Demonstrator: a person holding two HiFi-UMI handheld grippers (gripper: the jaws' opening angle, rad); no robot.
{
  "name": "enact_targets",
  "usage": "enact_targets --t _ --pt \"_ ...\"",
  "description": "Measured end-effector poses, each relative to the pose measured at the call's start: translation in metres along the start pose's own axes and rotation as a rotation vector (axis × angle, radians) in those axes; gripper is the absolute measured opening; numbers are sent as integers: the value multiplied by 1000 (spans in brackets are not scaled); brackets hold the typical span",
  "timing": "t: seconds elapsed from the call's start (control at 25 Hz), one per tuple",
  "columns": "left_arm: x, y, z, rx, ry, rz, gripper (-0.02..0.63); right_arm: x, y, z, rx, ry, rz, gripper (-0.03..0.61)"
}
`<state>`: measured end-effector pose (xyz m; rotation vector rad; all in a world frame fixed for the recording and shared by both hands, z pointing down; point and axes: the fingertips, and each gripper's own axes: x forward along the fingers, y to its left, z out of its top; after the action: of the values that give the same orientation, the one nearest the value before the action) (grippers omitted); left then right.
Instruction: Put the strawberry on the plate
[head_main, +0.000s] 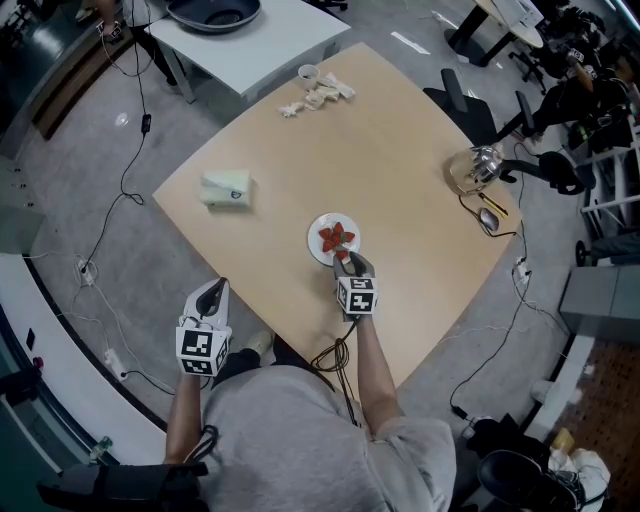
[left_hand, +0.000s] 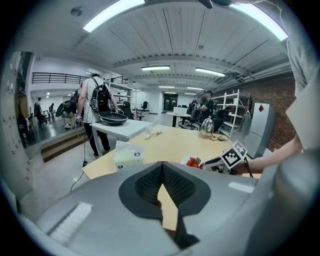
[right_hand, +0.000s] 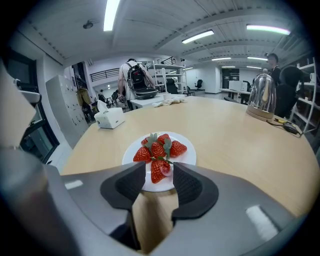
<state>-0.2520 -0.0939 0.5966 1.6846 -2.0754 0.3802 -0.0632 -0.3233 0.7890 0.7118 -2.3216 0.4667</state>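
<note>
Grey T-shirt; grey left tool, right tool, black pads.

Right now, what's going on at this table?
A person holds a gripper in each hand. The right gripper is at the plate, its fingers open on either side of a strawberry that lies on the plate next to the other strawberries. The left gripper is shut and empty, off the near edge of the table.

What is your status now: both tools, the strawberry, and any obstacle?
Left tool shut, empty. Right tool open, strawberry between its jaws, lying on plate beside other strawberries. No obstacle seen near plate.
</note>
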Motion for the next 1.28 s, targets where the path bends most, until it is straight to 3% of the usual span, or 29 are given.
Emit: enact_targets --t 0.4,0.92,1.28 --pt "-7 -4 3 17 -24 -34 20 -19 4 9 2 -40 -26 178" --pt "-7 -36 13 81 -62 -166 20 -85 1 22 47 -167 -113 163" --pt "0 -73 19 126 -79 -295 20 -157 -4 22 78 -268 -204 77"
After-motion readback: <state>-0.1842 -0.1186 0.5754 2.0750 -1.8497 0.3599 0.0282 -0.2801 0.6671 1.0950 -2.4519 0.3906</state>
